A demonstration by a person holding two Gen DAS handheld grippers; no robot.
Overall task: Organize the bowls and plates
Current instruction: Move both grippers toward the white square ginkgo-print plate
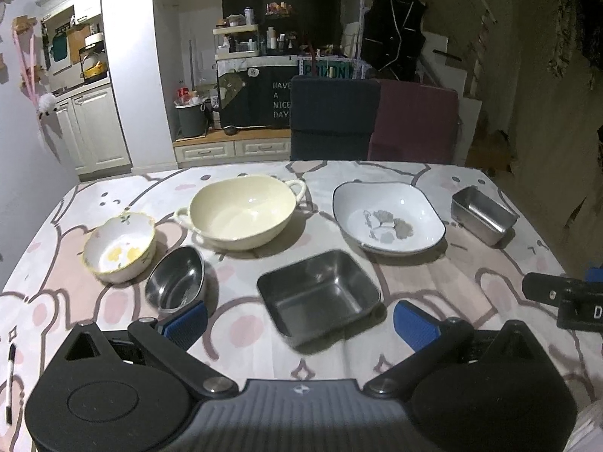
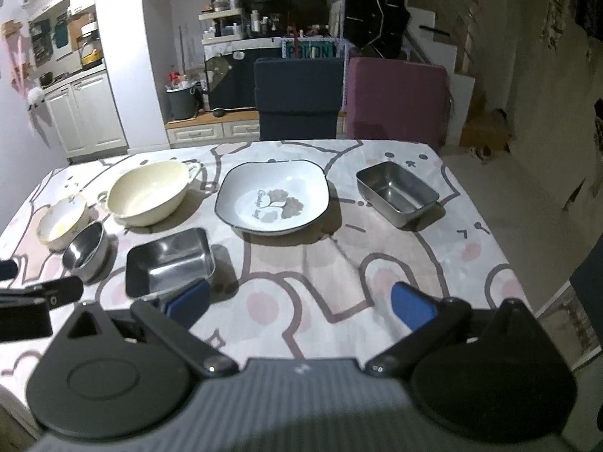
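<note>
Both grippers, left and right, hover empty, jaws apart, over the bench. Six dishes unstacked. Cabinet cloth reads "HAVE A NICE DAY".

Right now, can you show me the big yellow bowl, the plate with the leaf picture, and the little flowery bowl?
big yellow bowl (image 1: 241,213), left wrist view, inside bottom.
plate with the leaf picture (image 2: 273,201), right wrist view, centre.
little flowery bowl (image 1: 118,248), left wrist view, inside bottom.

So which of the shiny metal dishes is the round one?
The small steel bowl beside the flowery white bowl. It is round; the other two metal ones, the square tray and the far rectangular tin, have straight sides and corners.
</note>
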